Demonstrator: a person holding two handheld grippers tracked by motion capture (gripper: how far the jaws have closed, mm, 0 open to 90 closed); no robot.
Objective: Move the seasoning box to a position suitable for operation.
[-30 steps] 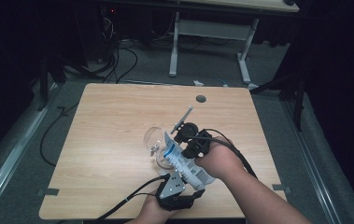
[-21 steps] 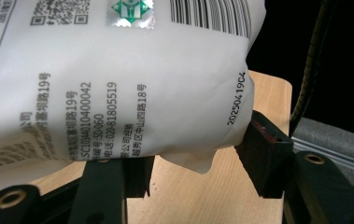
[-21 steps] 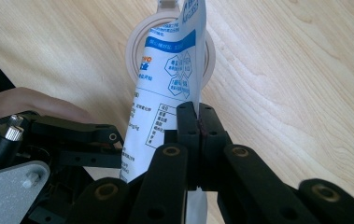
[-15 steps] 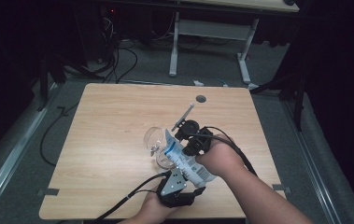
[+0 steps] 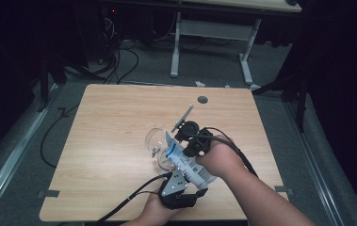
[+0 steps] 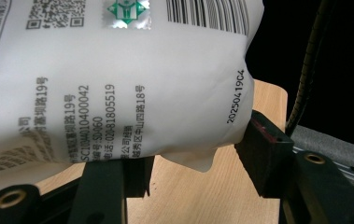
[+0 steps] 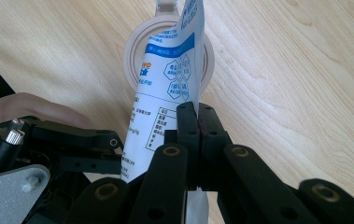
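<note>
Nothing is shifting since a second ago: I am keeping both grippers steady. My left gripper point(image 5: 178, 181) is clamping the white pouch point(image 5: 183, 160) body, while my right gripper point(image 7: 197, 122) is pinching its edge shut, tilting the pouch over the glass cup point(image 5: 156, 140), so pouring seems underway.

A pale wooden worktop point(image 5: 115, 141) with rounded corners stands on a grey floor point(image 5: 39, 127). A small round hole point(image 5: 202, 100) sits near its far edge, well beyond the fingers. A clear glass cup point(image 5: 156, 141) rests on the worktop just ahead of the fingers; in the right gripper view its round rim point(image 7: 135, 46) lies directly beyond them. Whether anything else touches the wood is hard to tell.
</note>
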